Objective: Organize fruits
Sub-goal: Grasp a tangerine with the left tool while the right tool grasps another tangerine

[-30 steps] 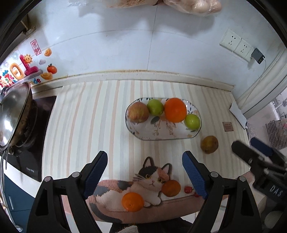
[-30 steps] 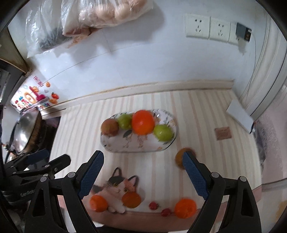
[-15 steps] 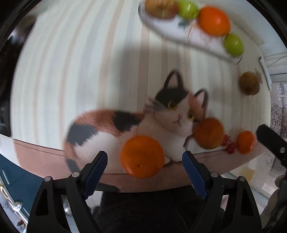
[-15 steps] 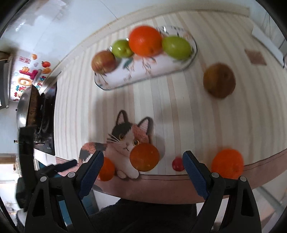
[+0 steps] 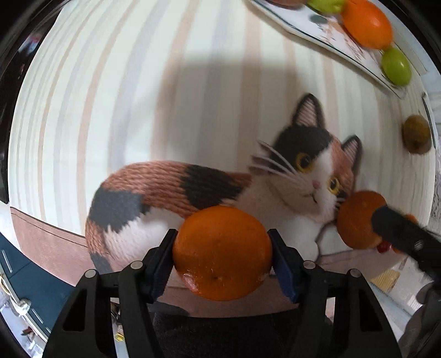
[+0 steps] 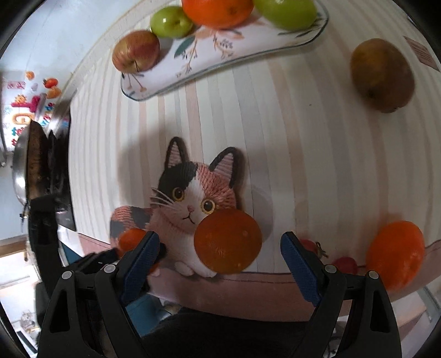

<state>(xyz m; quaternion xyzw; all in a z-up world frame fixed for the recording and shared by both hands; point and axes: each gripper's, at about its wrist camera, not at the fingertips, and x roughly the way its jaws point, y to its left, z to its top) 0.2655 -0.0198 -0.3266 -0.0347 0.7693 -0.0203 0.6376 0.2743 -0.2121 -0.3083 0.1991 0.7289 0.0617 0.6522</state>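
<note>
Orange (image 5: pixel 222 253) dimpled, slightly glossy; green apple (image 6: pixel 171 21) smooth, shiny; plate (image 6: pixel 220 52) glazed; pot (image 6: pixel 20 165) polished metal.

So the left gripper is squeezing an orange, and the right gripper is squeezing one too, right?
Not quite. The left gripper is indeed shut on an orange, as the left wrist view shows. But the right gripper is open: in the right wrist view its fingers stand apart on either side of the second orange by the cat picture, not touching it.
</note>
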